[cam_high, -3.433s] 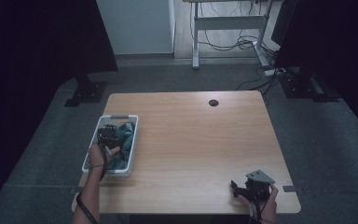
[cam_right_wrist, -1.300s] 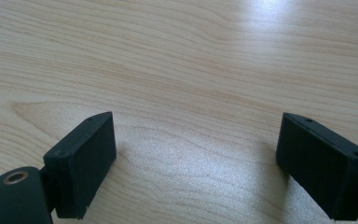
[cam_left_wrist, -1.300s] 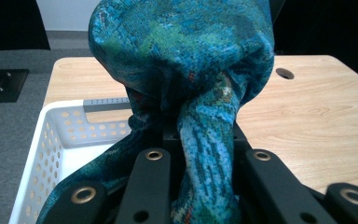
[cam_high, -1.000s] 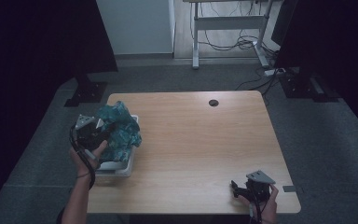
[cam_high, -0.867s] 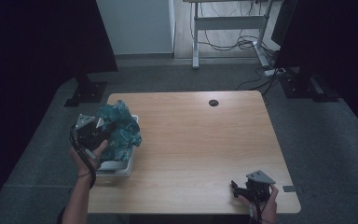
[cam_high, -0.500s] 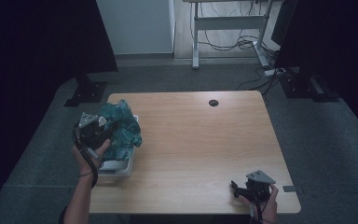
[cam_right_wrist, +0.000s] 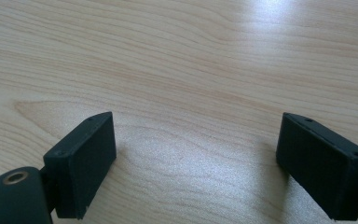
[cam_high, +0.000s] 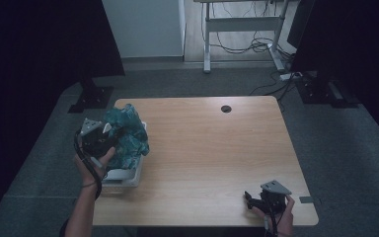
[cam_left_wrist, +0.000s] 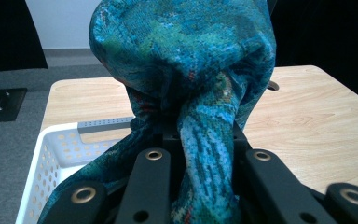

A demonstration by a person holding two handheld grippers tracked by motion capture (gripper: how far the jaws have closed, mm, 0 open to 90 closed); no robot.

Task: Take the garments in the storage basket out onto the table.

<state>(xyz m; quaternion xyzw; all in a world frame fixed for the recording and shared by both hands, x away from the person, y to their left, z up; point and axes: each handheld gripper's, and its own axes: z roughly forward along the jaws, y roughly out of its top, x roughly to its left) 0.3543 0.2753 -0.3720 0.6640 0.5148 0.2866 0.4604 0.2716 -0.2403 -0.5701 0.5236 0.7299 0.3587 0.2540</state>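
Note:
A bunched teal patterned cloth (cam_high: 127, 134) hangs above the white perforated basket (cam_high: 128, 177) at the table's left edge. My left gripper (cam_high: 109, 137) is shut on this cloth, which bulges up between the jaws (cam_left_wrist: 200, 88) in the left gripper view and drapes down toward the basket (cam_left_wrist: 51, 158). My right gripper (cam_high: 250, 199) rests near the table's front right corner. Its jaws stand wide apart over bare wood (cam_right_wrist: 196, 158) with nothing between them.
The wooden table (cam_high: 212, 148) has a round cable hole (cam_high: 226, 108) near its far edge. Dark screens stand to the left and right beyond the table. A desk frame with cables (cam_high: 242, 29) stands at the back of the room.
The left gripper has lifted the teal cloth out of the basket and lately shifted it slightly to the right. The right gripper has stayed in place.

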